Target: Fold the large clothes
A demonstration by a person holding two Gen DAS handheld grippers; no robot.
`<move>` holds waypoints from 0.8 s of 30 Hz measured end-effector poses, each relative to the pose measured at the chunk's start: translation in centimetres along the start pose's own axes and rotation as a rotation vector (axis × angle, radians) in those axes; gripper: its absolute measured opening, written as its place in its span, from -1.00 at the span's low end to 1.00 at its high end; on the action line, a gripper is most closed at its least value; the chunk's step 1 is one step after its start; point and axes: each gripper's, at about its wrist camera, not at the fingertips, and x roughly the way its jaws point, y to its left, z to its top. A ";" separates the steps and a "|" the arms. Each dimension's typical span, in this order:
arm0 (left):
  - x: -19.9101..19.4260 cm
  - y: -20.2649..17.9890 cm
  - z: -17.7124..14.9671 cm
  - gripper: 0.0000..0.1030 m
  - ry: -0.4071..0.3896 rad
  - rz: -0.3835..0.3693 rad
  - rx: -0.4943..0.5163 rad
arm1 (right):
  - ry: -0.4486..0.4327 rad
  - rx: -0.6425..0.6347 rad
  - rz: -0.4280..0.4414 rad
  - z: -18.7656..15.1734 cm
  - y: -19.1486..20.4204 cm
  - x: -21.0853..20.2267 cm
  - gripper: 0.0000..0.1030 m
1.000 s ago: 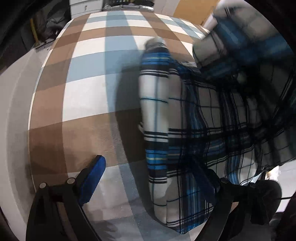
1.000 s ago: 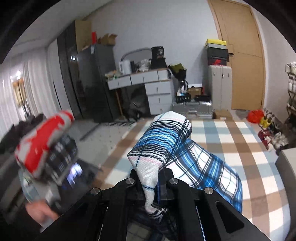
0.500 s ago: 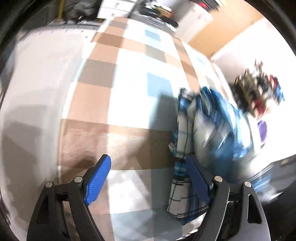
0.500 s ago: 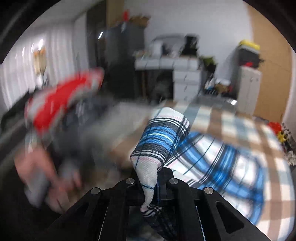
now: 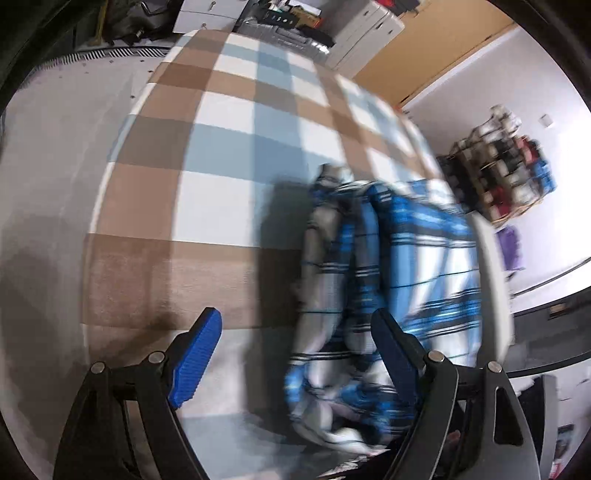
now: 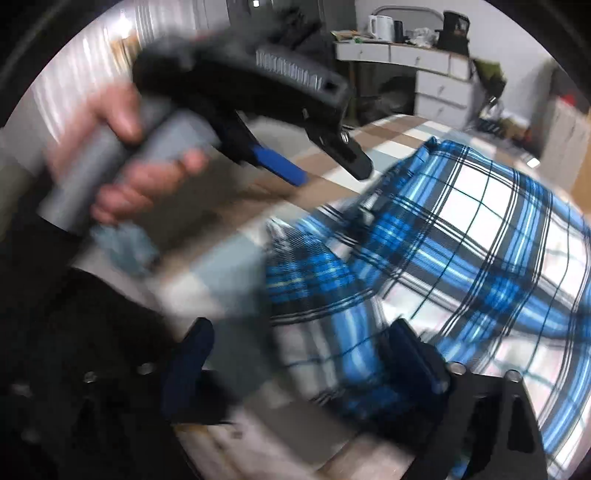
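Observation:
A blue, white and black plaid shirt (image 5: 399,266) lies bunched on the checked mat (image 5: 229,184). My left gripper (image 5: 295,354) hangs open just above the shirt's left edge, its right finger (image 5: 391,354) over the cloth and its left finger (image 5: 195,354) over bare mat. My right gripper (image 6: 303,362) is low over the same shirt (image 6: 461,240), jaws opening wide. Cloth lies between its dark pads, which do not press on it. In the right wrist view a hand (image 6: 122,147) holds the left gripper (image 6: 325,162) above the mat, left of the shirt.
The brown, blue and white checked mat (image 6: 399,136) lies on a pale floor (image 5: 55,166). A shoe rack (image 5: 509,173) stands against the right wall beside a wooden door (image 5: 436,48). White drawers (image 6: 439,85) and a desk with a kettle (image 6: 380,26) stand beyond the mat.
My right gripper went from shut on a fold of the shirt to wide open and sank toward the mat. The shirt dropped flat. The left gripper swung over the shirt's left edge.

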 end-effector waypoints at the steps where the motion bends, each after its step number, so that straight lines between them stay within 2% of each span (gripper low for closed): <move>1: -0.4 -0.2 0.1 0.54 -0.015 -0.025 -0.006 | -0.014 0.031 0.034 0.1 -0.7 -1.3 0.89; 4: -0.5 -2.3 1.0 0.54 -0.042 -0.104 0.008 | -0.076 0.154 0.182 0.0 -3.9 -5.1 0.92; 6: 0.0 -3.8 1.5 0.54 -0.018 -0.158 0.046 | -0.134 0.250 0.286 -0.7 -7.0 -7.1 1.00; 8: 1.2 -5.3 2.3 0.55 0.034 -0.183 0.083 | -0.216 0.357 0.330 -1.8 -9.8 -8.6 1.00; 10: 2.6 -6.4 3.0 0.55 0.086 -0.147 0.112 | -0.232 0.464 0.333 -2.7 -12.5 -9.3 1.00; 13: 4.9 -7.4 4.0 0.54 0.153 -0.131 0.118 | -0.262 0.568 0.322 -3.8 -14.7 -10.1 1.00; 16: 6.3 -7.6 4.7 0.54 0.164 -0.038 0.129 | -0.295 0.618 0.336 -4.2 -15.4 -11.3 1.00; 17: 6.8 -7.5 4.9 0.24 0.165 -0.008 0.136 | -0.303 0.623 0.338 -4.5 -15.5 -11.5 1.00; 18: 7.2 -7.2 5.2 -0.47 0.159 0.033 0.136 | -0.317 0.627 0.337 -4.6 -15.5 -11.9 1.00; 19: 7.4 -6.8 5.3 -0.72 0.154 0.047 0.128 | -0.317 0.623 0.324 -4.8 -15.2 -12.1 1.00; 20: 7.5 -6.3 5.5 -0.83 0.161 0.029 0.111 | -0.307 0.615 0.306 -4.5 -14.9 -12.0 1.00; 24: 6.7 -5.1 5.9 -0.91 0.165 -0.017 0.058 | -0.193 0.536 0.196 -4.6 -13.6 -10.2 1.00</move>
